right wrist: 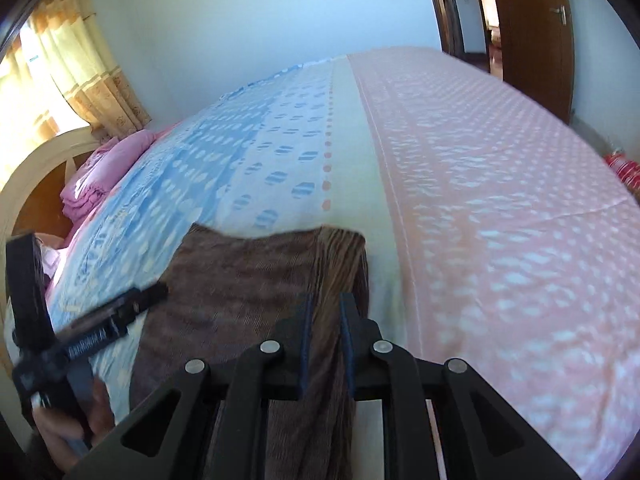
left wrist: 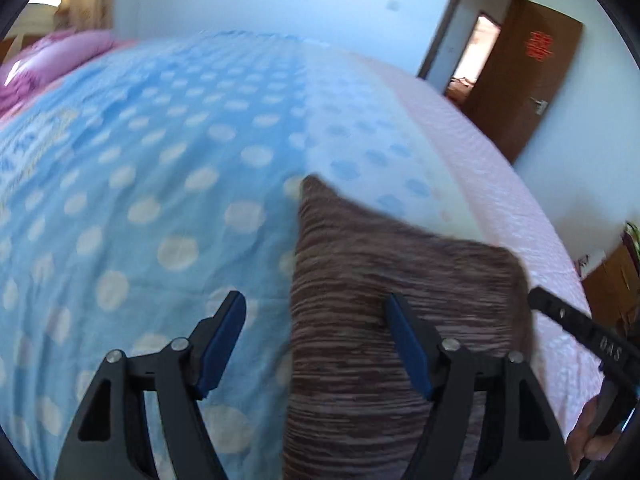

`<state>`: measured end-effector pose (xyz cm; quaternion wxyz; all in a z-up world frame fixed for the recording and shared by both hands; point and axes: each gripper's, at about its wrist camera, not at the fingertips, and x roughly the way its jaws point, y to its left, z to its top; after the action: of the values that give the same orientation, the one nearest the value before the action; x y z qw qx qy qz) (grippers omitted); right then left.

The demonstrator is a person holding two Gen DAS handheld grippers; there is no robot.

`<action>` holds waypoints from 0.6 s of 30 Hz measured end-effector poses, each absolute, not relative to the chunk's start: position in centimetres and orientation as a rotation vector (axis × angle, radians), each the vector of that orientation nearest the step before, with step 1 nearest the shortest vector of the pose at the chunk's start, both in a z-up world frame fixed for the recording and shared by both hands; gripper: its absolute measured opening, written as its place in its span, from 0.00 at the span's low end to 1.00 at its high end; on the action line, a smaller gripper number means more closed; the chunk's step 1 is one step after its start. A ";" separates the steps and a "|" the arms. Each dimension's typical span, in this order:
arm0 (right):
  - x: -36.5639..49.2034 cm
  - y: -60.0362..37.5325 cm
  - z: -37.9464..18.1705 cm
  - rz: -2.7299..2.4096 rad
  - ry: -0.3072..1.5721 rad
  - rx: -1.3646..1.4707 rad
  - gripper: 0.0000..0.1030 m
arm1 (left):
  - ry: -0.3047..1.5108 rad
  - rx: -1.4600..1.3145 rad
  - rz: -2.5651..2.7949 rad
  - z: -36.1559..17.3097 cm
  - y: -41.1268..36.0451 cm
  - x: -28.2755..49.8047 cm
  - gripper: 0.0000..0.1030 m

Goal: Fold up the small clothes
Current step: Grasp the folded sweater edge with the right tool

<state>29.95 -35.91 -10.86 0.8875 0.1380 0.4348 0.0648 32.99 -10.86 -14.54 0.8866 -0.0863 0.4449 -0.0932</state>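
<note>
A brown striped garment [left wrist: 384, 280] lies on the bed, also in the right wrist view [right wrist: 248, 272]. My left gripper [left wrist: 316, 308] is open, its right finger over the cloth's left part and its left finger over the bedspread; it also shows at the left of the right wrist view [right wrist: 120, 312]. My right gripper [right wrist: 326, 308] is shut on the garment's right edge, cloth bunched between the fingers. Part of it shows at the right of the left wrist view [left wrist: 580, 328].
The bed has a blue polka-dot cover [left wrist: 160, 160] and a pink dotted sheet [right wrist: 500, 200]. Pink bedding [right wrist: 92, 184] is piled by the headboard. An open brown door [left wrist: 532, 76] and yellow curtains [right wrist: 72, 60] stand beyond.
</note>
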 end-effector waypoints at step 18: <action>29.8 -34.9 -10.1 0.158 0.824 0.241 0.04 | 0.885 -0.219 -0.164 -16.0 -10.3 32.7 0.89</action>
<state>29.81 -34.90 -10.08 0.9062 0.1168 0.3991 0.0763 32.66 -10.26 -15.97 0.8946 -0.1058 0.4269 -0.0793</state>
